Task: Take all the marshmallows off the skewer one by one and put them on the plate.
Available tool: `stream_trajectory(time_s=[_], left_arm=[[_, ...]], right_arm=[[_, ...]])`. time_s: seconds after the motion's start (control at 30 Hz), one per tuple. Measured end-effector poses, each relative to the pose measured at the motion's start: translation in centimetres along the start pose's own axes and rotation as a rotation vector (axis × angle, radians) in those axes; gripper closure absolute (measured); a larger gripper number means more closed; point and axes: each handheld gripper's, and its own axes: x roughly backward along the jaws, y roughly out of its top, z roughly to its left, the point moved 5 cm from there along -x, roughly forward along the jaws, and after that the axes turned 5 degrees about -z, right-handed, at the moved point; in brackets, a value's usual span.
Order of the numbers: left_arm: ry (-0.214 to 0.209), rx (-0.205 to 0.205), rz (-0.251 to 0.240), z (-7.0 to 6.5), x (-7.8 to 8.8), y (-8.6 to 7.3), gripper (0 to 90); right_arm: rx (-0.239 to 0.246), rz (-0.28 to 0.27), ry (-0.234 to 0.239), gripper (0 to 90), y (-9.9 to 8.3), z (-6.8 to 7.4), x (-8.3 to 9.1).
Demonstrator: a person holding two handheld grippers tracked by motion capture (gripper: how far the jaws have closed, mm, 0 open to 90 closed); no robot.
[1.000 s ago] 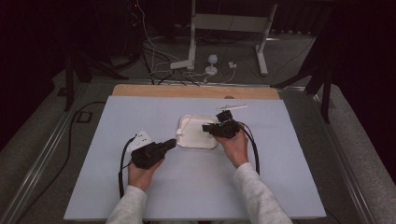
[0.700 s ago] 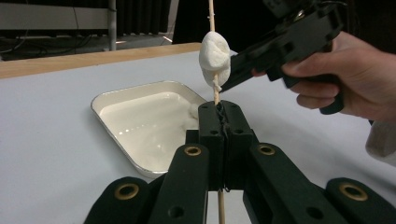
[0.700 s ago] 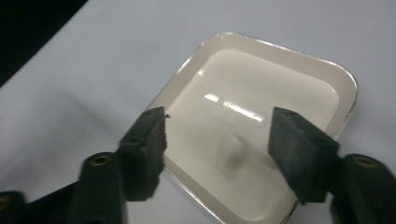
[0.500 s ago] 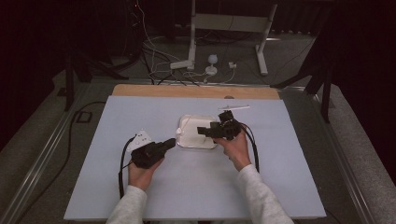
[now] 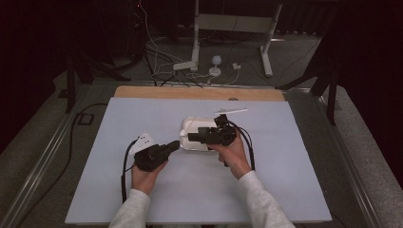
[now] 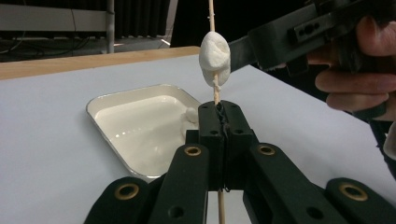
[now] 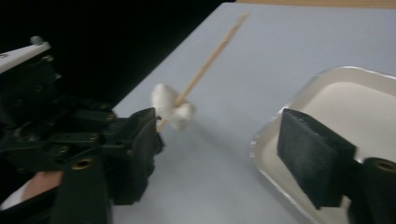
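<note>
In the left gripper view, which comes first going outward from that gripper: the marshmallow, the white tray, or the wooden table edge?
1. Marshmallow, on the skewer clamped in the left gripper, just above its jaws.
2. White tray, on the table, to the left beyond the jaws.
3. Wooden table edge, far back across the sheet.

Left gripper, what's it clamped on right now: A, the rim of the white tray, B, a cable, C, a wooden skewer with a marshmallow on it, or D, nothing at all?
C: in the left gripper view the left gripper is shut on the wooden skewer, which stands upright with the marshmallow threaded above the jaws; the white tray lies apart behind it.
</note>
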Motion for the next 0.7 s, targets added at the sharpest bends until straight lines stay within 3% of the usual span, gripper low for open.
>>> stream_trajectory(time_s=[0.33,0.43,0.67,0.7], left_arm=[[-0.006,0.012,-0.021,0.0,0.1,0.2,90.0],[-0.011,0.02,-0.028,-0.1,0.1,0.3,90.0],[-0.056,0.038,-0.036,-0.5,-0.2,0.3,90.0],[-0.062,0.036,-0.035,-0.5,-0.3,0.3,90.0]], right_arm=[[-0.028,0.009,0.075,52.0,-0.2,0.6,-0.7],[-0.038,0.015,0.086,53.1,-0.2,0.5,-0.8],[-0.092,0.011,0.143,60.4,-0.1,0.8,-1.1],[-0.096,0.012,0.154,67.4,-0.2,0.9,-1.3]])
